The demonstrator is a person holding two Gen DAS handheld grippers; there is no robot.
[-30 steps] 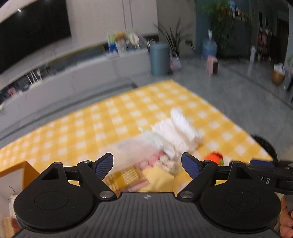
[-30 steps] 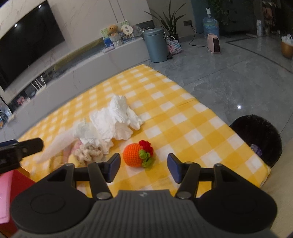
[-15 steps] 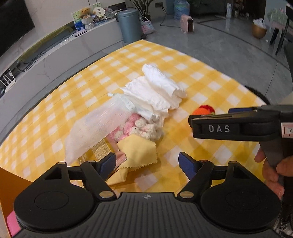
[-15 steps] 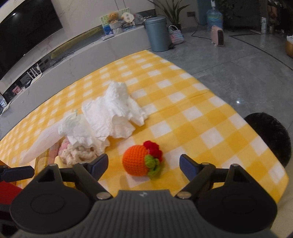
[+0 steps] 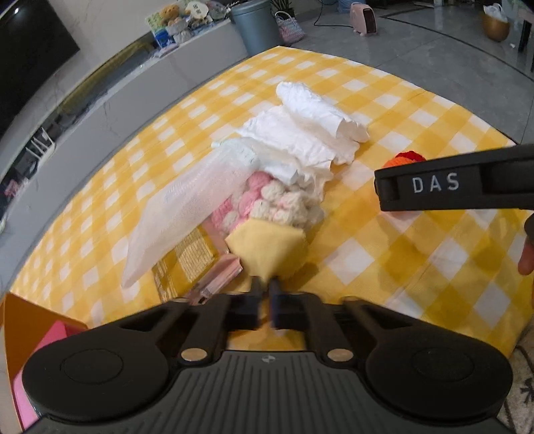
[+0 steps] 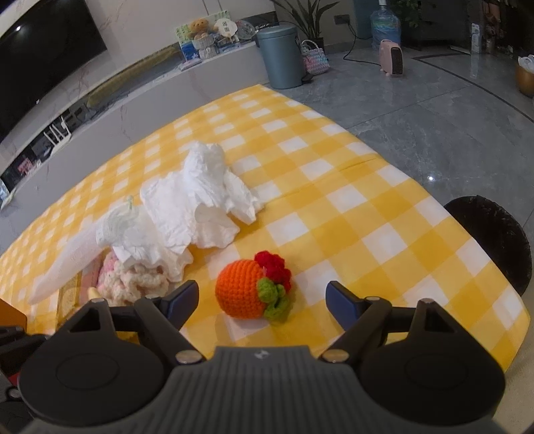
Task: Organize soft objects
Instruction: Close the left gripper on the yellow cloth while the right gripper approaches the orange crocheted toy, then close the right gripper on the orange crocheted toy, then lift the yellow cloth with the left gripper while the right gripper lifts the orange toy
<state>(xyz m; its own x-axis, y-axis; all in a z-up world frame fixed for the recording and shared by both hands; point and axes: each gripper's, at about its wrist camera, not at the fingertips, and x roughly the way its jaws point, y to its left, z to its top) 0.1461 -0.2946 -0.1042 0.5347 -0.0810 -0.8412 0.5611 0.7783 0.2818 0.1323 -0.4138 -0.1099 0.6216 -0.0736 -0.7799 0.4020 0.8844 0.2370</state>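
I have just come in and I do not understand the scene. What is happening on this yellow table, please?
A person is sorting soft things on a yellow checked tablecloth, with a gripper in each hand. The left gripper has just closed on a corner of the yellow cloth, beside a pile of white tissue and pink-and-cream yarn. The right gripper is open, with the orange crocheted fruit just ahead of its fingers, not yet gripped.

Floor (image 6: 434,110): grey polished stone — it reflects light.
Wall (image 6: 133,20): pale, with a dark screen (image 6: 43,56).
Furniture: low white ledge (image 6: 207,76), grey bin (image 6: 280,56), pink heater (image 6: 392,61).
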